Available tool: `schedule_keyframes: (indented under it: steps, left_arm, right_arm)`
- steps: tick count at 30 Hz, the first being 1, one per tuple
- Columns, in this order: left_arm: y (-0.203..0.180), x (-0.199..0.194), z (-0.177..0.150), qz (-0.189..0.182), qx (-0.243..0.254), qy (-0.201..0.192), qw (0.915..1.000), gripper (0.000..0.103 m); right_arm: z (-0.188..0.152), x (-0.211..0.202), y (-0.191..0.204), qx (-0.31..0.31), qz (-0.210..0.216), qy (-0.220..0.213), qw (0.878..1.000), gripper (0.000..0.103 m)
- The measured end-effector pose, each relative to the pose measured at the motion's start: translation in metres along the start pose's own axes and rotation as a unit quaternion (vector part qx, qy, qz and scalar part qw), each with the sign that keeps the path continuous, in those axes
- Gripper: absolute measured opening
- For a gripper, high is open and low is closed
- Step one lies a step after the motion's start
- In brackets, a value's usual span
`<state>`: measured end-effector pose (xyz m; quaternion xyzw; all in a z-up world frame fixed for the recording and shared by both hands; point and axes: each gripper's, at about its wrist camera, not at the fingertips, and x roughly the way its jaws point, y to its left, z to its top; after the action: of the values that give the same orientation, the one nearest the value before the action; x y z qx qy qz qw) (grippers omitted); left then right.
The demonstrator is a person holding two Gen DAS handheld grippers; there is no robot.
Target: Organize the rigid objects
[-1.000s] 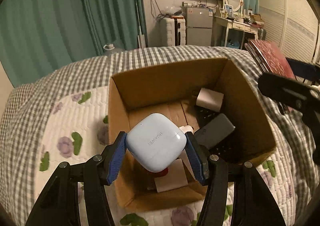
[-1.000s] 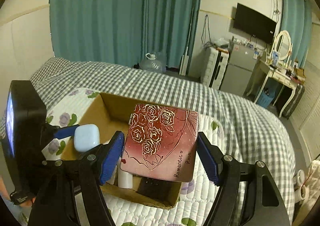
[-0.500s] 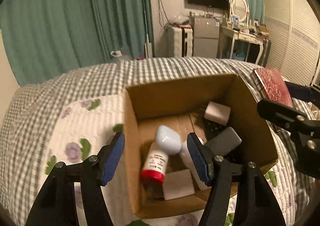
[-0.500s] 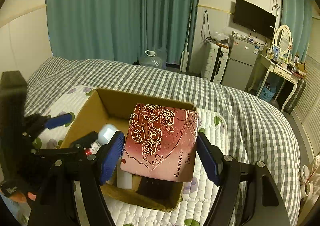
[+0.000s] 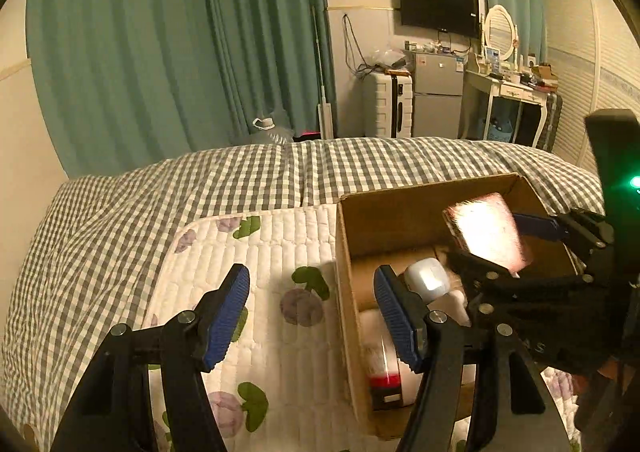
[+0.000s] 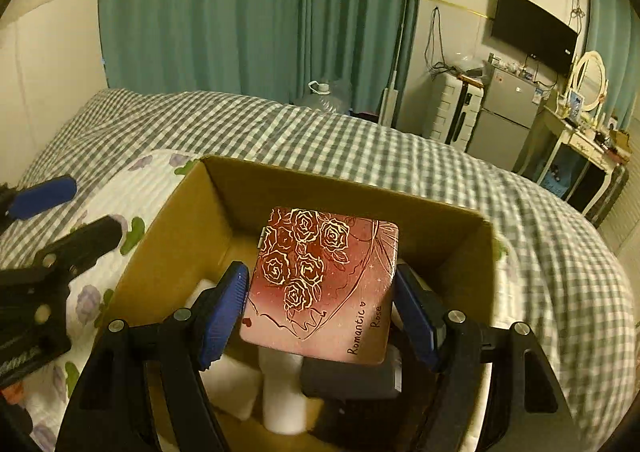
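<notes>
In the right wrist view my right gripper (image 6: 320, 308) is shut on a red tin with gold roses (image 6: 320, 280), tilted over the open cardboard box (image 6: 344, 180). Under it lie a white bottle (image 6: 282, 392), a dark grey block (image 6: 348, 376) and a white block (image 6: 228, 376). In the left wrist view my left gripper (image 5: 312, 308) stands open with nothing in it, straddling the box's left wall (image 5: 344, 292). The white earbud case (image 5: 426, 280) rests inside the box beside a red-capped bottle (image 5: 380, 356). The red tin (image 5: 488, 236) hangs over the box's right half.
The box sits on a white quilted pad with flower prints (image 5: 260, 272) on a grey checked bedspread (image 5: 200, 188). Green curtains (image 5: 160, 52), a suitcase, a small fridge and a dressing table stand beyond the bed.
My left gripper let go of the white earbud case, which dropped into the box, then drew off to the left. The right gripper came down over the box with the red tin.
</notes>
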<state>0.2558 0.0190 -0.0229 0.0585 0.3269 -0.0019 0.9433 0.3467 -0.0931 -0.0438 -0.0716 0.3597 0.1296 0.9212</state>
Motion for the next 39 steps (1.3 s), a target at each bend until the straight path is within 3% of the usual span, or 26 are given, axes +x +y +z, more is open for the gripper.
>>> schedule_keyframes:
  steps: [4,10,14,16,19,22,29,33,39]
  left_arm:
    - [0.001,-0.002,-0.002,-0.007,-0.004,-0.002,1.0000,0.067]
    - [-0.004,-0.038,0.010,-0.014,-0.011,-0.021,0.9996,0.067]
    - [-0.010,-0.093,0.028,-0.020,-0.007,-0.058,0.9981,0.068]
    - [-0.014,-0.120,0.035,-0.019,-0.005,-0.079,0.9967,0.079]
    - [-0.020,-0.173,0.043,-0.015,0.003,-0.121,0.9925,0.081]
    - [-0.024,-0.210,0.044,-0.018,0.013,-0.147,0.9889,0.085]
    - [-0.031,-0.265,0.026,-0.026,0.029,-0.185,0.9819,0.089]
    - [-0.034,-0.268,0.004,-0.008,0.039,-0.196,0.9797,0.089]
    - [-0.031,-0.240,-0.039,-0.012,0.022,-0.168,0.9855,0.090]
  right_arm:
    - [0.004,-0.003,0.002,0.007,-0.014,-0.016,1.000,0.076]
    - [0.020,-0.056,-0.002,0.000,-0.047,-0.047,0.998,0.076]
    - [0.031,-0.118,-0.009,0.007,-0.067,-0.073,0.995,0.076]
    - [0.035,-0.155,-0.013,0.012,-0.078,-0.088,0.993,0.076]
    - [0.035,-0.212,-0.018,0.021,-0.094,-0.116,0.989,0.077]
    - [0.026,-0.267,-0.020,0.015,-0.107,-0.137,0.985,0.083]
    - [-0.013,-0.347,-0.021,0.024,-0.121,-0.187,0.975,0.103]
    - [-0.042,-0.354,-0.011,0.020,-0.121,-0.197,0.973,0.103]
    - [-0.091,-0.306,0.006,0.054,-0.107,-0.190,0.974,0.103]
